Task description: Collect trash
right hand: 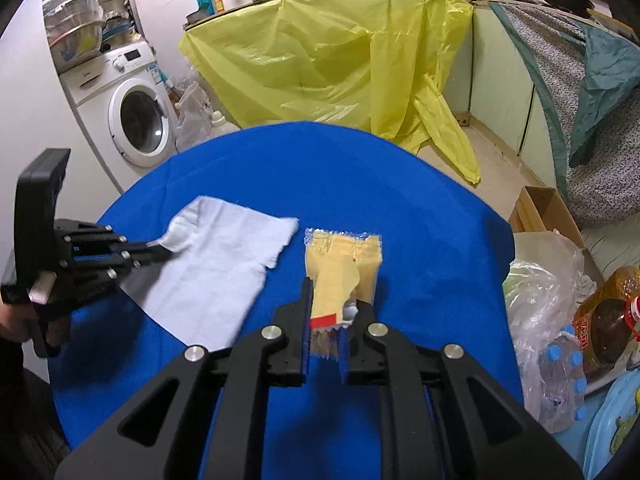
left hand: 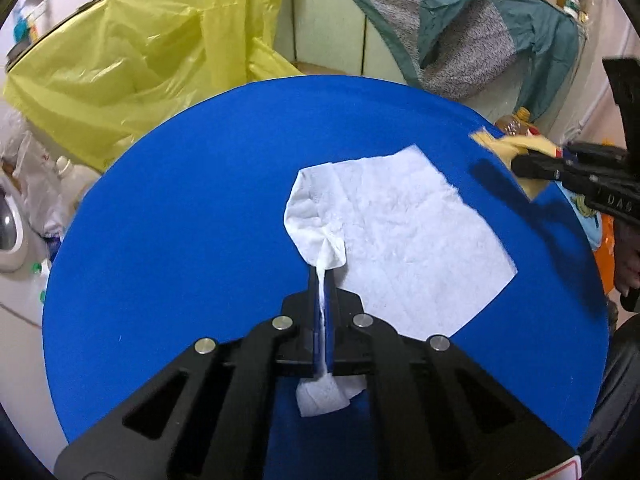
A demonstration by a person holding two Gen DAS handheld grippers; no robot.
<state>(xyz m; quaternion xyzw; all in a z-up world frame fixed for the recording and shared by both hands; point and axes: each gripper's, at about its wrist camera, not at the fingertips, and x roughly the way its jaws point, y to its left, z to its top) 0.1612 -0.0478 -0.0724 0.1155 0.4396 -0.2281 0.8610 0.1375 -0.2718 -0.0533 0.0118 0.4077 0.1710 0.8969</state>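
**Both grippers holding trash over the blue table**

On my left wrist view, the left gripper (left hand: 325, 276) is pinched tight on a corner of the white paper towel (left hand: 400, 236); the bunched paper runs between the two closed fingers and a scrap of it pokes out behind them. The rest of the sheet lies spread flat on the round blue table (left hand: 180, 240), on the right side of the grip. From my right wrist view I see that same gripper (right hand: 160, 250) coming in from the table's left edge, its tips at the towel's (right hand: 224, 264) near-left corner.

My right gripper (right hand: 332, 300) has its fingers closed to a narrow gap around the yellow snack wrapper (right hand: 344, 260), gripping the end with the red strip. The wrapper sits near the middle of the table (right hand: 420, 220), just right of the towel and apart from it.

Beyond the table hangs a yellow plastic sheet (right hand: 320, 52), with a washing machine (right hand: 136, 116) to the table's left. A clear plastic bag (right hand: 548, 312) and an oil bottle (right hand: 608, 316) sit off the table's right edge.
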